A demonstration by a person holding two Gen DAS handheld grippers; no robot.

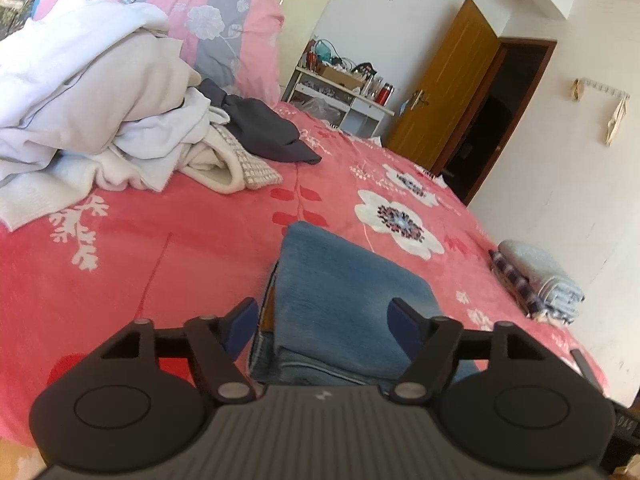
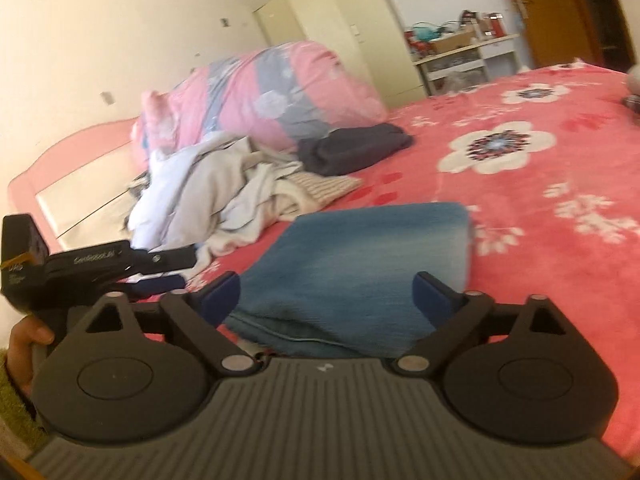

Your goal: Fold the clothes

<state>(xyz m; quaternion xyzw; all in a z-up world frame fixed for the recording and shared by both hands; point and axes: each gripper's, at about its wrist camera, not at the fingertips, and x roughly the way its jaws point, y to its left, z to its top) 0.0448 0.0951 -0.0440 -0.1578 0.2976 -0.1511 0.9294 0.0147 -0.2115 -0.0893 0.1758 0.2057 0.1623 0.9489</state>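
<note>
A folded pair of blue jeans (image 1: 344, 300) lies on the red floral bedspread (image 1: 160, 248). My left gripper (image 1: 324, 322) is open, and its blue pads (image 1: 240, 324) stand either side of the jeans' near end without pinching it. In the right wrist view the same jeans (image 2: 360, 264) lie just ahead of my right gripper (image 2: 327, 295), which is open with its fingers spread over the near fold. The left gripper (image 2: 168, 270) shows at the left, held by a hand (image 2: 28, 344).
A heap of white and beige clothes (image 1: 100, 120) with a dark grey garment (image 1: 268, 128) lies towards the headboard, in front of a rolled pink quilt (image 1: 224, 28). A small folded stack (image 1: 536, 280) sits at the bed's right edge. A shelf (image 1: 344, 96) and a door (image 1: 448, 88) stand beyond.
</note>
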